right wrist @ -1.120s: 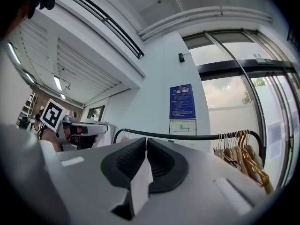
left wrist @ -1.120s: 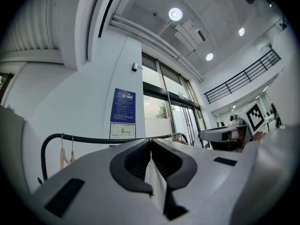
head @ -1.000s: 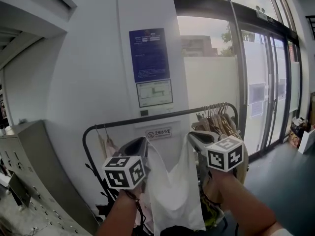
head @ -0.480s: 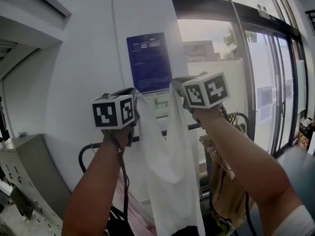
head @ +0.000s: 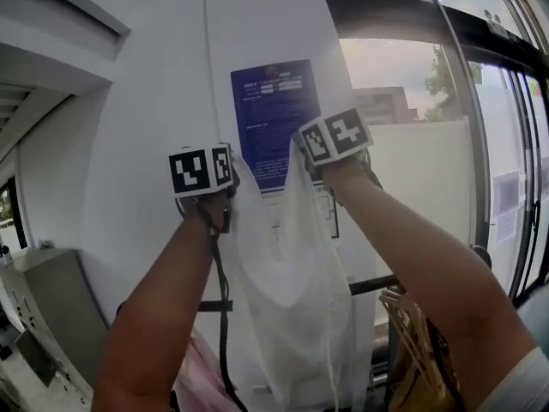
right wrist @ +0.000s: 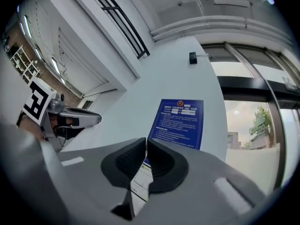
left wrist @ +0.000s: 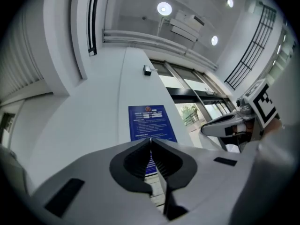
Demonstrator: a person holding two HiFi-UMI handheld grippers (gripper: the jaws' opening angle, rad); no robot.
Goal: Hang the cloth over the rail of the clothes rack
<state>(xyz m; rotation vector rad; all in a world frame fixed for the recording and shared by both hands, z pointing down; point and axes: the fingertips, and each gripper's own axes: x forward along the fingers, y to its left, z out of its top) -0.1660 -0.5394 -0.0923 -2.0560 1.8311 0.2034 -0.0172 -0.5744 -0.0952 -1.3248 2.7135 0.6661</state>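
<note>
Two grippers are held high in front of the white wall (head: 146, 153), and the white cloth (head: 287, 290) is spread between them. The left gripper (head: 232, 163) is seen with its jaws pressed together on the cloth's upper left corner. The right gripper (head: 298, 148) is clamped the same way on the upper right corner. In each gripper view the jaw tips are seen meeting with no gap, with the blue notice (head: 273, 110) straight beyond them.

The cloth is hung from those two corners, dipping between the grippers and falling in loose folds past the bottom edge of the head view. The black rail (head: 377, 284) of the clothes rack is seen well below the grippers, crossing behind the cloth. Whether the hanging fabric brushes the rail cannot be told. Wooden hangers (head: 412, 342) are bunched toward the rail's right end, and a pink garment (head: 202, 372) is glimpsed under its left end.
</note>
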